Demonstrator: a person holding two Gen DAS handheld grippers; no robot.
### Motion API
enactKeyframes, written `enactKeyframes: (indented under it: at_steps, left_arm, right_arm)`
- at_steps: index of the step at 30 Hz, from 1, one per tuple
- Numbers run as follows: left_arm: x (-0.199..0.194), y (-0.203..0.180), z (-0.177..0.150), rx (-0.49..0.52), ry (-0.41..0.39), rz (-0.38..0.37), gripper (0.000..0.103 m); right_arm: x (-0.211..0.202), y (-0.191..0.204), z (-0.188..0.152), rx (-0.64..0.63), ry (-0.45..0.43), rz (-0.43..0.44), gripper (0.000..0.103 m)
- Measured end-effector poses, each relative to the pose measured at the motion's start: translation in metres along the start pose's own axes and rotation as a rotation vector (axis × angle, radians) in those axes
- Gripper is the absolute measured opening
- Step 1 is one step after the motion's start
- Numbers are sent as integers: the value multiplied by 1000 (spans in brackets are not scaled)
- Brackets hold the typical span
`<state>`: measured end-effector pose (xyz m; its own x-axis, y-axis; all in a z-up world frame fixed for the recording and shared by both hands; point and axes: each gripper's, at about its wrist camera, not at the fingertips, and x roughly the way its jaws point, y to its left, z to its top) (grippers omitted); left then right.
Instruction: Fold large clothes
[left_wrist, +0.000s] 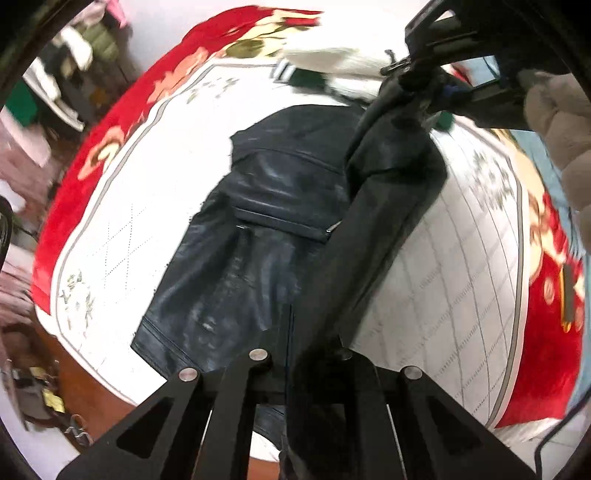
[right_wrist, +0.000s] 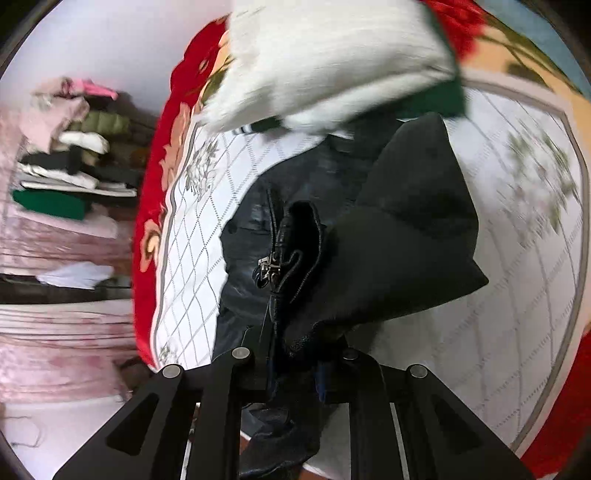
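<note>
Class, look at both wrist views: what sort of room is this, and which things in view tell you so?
Most likely a bedroom at home. The dark leather jacket lies on a bed with a white quilted cover edged by a red floral blanket, and stacks of folded clothes stand beside it.

Both hand-held grippers lift the black leather jacket (left_wrist: 258, 236) (edge pulled taut) off the quilt (left_wrist: 122, 229).

A dark navy leather jacket (left_wrist: 258, 236) was spread on a white quilted bedspread (left_wrist: 129, 229), shiny and creased. 1 edge, dull black lining outward, was lifted clear of it.
</note>
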<state>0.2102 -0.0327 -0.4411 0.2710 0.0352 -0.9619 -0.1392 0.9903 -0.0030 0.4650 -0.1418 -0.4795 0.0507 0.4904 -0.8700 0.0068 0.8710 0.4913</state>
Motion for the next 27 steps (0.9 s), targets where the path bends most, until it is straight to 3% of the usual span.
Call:
enactKeyframes:
  at_steps: [4, 8, 11, 12, 13, 15, 17, 19, 22, 23, 25, 27]
  left_arm:
    - [28, 56, 17, -64, 30, -24, 11]
    - [74, 110, 24, -127, 105, -77, 17]
    - [96, 151, 21, -256, 138, -156, 36]
    - [98, 160, 19, -287, 133, -173, 44]
    - [99, 175, 16, -344, 124, -191, 66]
    - [100, 197, 11, -430, 110, -221, 96]
    - [96, 212, 8, -498, 100, -243, 97]
    - [91, 222, 10, -538, 87, -221, 97]
    - [78, 215, 22, -522, 52, -132, 97]
    - [75, 208, 28, -503, 35, -112, 97]
    - [77, 194, 42, -475, 6, -116, 97]
    - [83, 175, 55, -440, 3, -119, 97]
  right_arm:
    - [67, 70, 31, -47, 48, -94, 16]
    - [136, 97, 47, -41, 123, -197, 17]
    - [176, 107, 58, -68, 210, -185, 34]
    - [179, 109, 59, -69, 218, -166, 46]
    - [184, 112, 61, -73, 230, -142, 57]
    - [179, 112, 63, -79, 243, -14, 60]
    - [162, 104, 60, -80, 240, 126, 61]
    - [134, 86, 57, -69, 197, 148, 65]
    - [91, 44, 48, -23, 68, 73, 69]
    - [75, 19, 44, 9, 13, -3, 69]
    - [60, -23, 38, 84, -44, -76, 69]
    - [61, -62, 38, 176, -54, -79, 69]
